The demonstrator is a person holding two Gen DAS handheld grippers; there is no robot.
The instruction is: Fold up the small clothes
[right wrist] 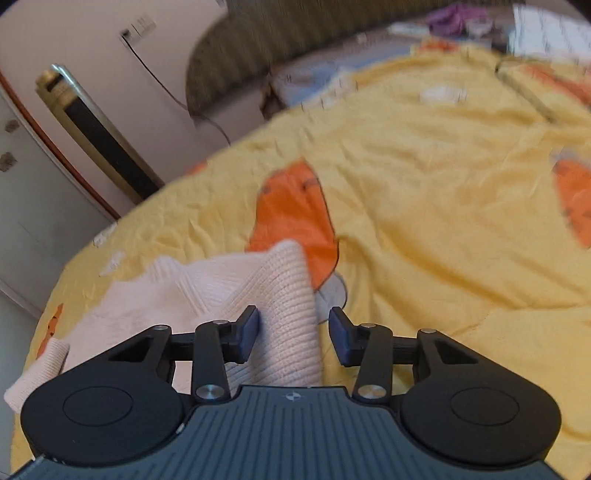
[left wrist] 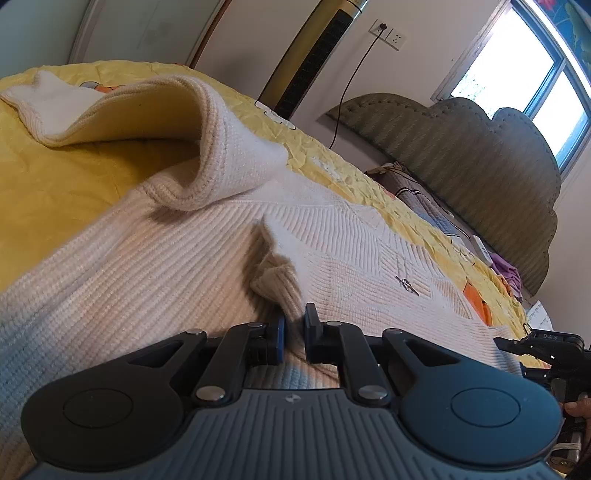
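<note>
Left gripper (left wrist: 294, 334): your jaws are pinched nearly together on a ribbed cuff (left wrist: 275, 284) of the cream sweater (left wrist: 155, 258); the knit rises from between the pads toward 12 o'clock.

Right gripper (right wrist: 293, 334): your jaws stand partly apart, a raised fold of sweater (right wrist: 280, 295) between them. The left pad touches the knit; the right pad looks clear of it, with a gap at 3 o'clock. Not a grip yet, by my reading. This view is blurred.

Sweater: spread over the yellow quilt (right wrist: 424, 206). In the left view the body fills the middle, with a small metal pin (left wrist: 406, 285) at 2 o'clock from your jaws. One sleeve (left wrist: 207, 122) arches up at 11 o'clock, its end lying on the quilt at 10 o'clock. Your right gripper (left wrist: 532, 343) shows at 3 o'clock, at the hem edge.

Surroundings: headboard (left wrist: 480, 155) at 1 o'clock in the left view, wall socket (left wrist: 389, 31) and tall fan (left wrist: 317, 55) at 12 o'clock, window (left wrist: 517, 74) at 2 o'clock.

Step in hand, as judged: sleeve fold, with the cuff brought in over the body and the far sleeve not yet laid flat.

Next move calls for: close your right jaws fully on the fold before lifting, then carry both holds together so the knit does not drag or bunch on the quilt.
</note>
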